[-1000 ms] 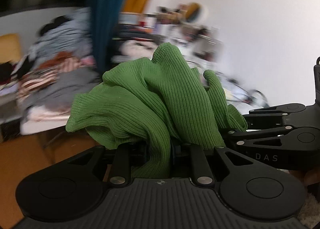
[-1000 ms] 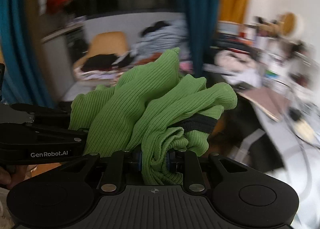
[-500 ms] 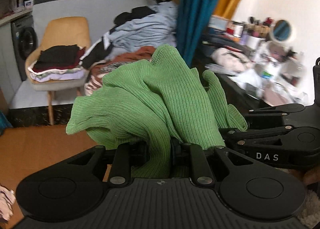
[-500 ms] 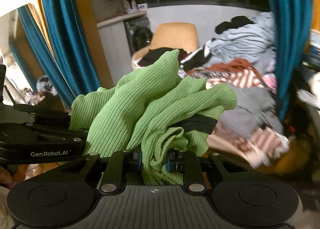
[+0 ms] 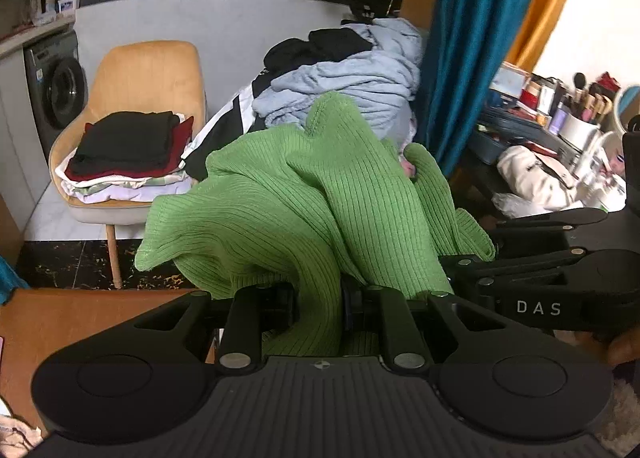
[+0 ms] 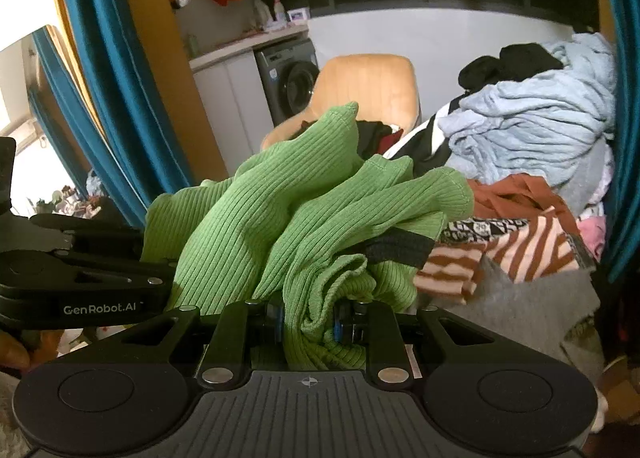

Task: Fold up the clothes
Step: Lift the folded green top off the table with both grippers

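Observation:
A green ribbed knit garment (image 5: 304, 194) is bunched up and carried in the air between both grippers. My left gripper (image 5: 320, 302) is shut on one bundle of its fabric, and my right gripper (image 6: 308, 318) is shut on another bundle (image 6: 320, 218). The cloth hides the fingertips of both. The right gripper's body (image 5: 560, 290) shows at the right edge of the left wrist view, and the left gripper's body (image 6: 72, 282) shows at the left edge of the right wrist view, so the two are held close side by side.
A tan chair (image 5: 148, 74) ahead carries a stack of folded clothes (image 5: 128, 150). To its right is a heap of unfolded laundry (image 6: 532, 126). A washing machine (image 6: 292, 78), teal curtains (image 5: 472, 38) and a cluttered dresser (image 5: 560, 126) surround them.
Both grippers have swung sideways across the room with the green garment held the same way. The view went from the dresser and curtain to the chair and laundry heap.

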